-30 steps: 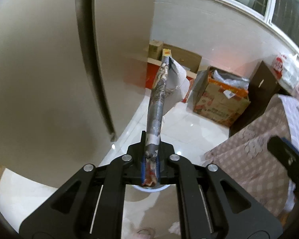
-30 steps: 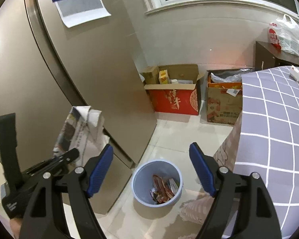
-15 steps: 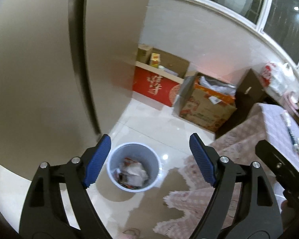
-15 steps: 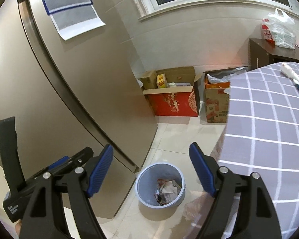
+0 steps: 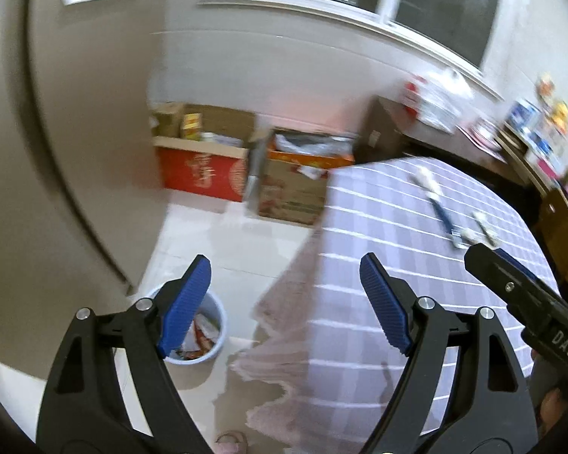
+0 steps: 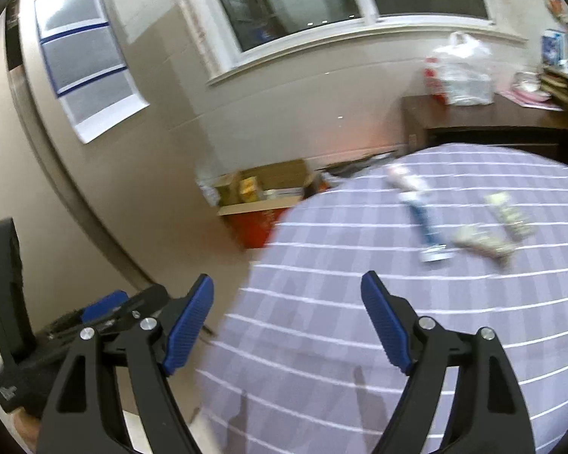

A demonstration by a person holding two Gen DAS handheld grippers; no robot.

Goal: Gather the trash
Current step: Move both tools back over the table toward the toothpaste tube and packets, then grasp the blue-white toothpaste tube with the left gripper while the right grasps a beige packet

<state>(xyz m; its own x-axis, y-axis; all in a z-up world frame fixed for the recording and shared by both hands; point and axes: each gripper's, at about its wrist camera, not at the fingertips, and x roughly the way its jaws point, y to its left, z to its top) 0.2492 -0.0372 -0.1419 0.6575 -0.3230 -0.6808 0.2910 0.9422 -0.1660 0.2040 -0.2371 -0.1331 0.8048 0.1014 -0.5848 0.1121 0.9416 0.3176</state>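
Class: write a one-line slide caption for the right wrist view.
Open right gripper faces wrappers on the checked tablecloth.

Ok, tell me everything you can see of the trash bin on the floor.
The trash bin is a small round pail of pale blue-grey plastic. It stands upright and lidless on the light floor tiles, between the beige fridge and the hanging tablecloth. Crumpled paper and red wrappers lie inside. The left claw's finger hides its near side.

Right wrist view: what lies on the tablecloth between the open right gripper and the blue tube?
Nothing: between the right gripper and the blue tube only bare checked tablecloth shows, in the right wrist view.
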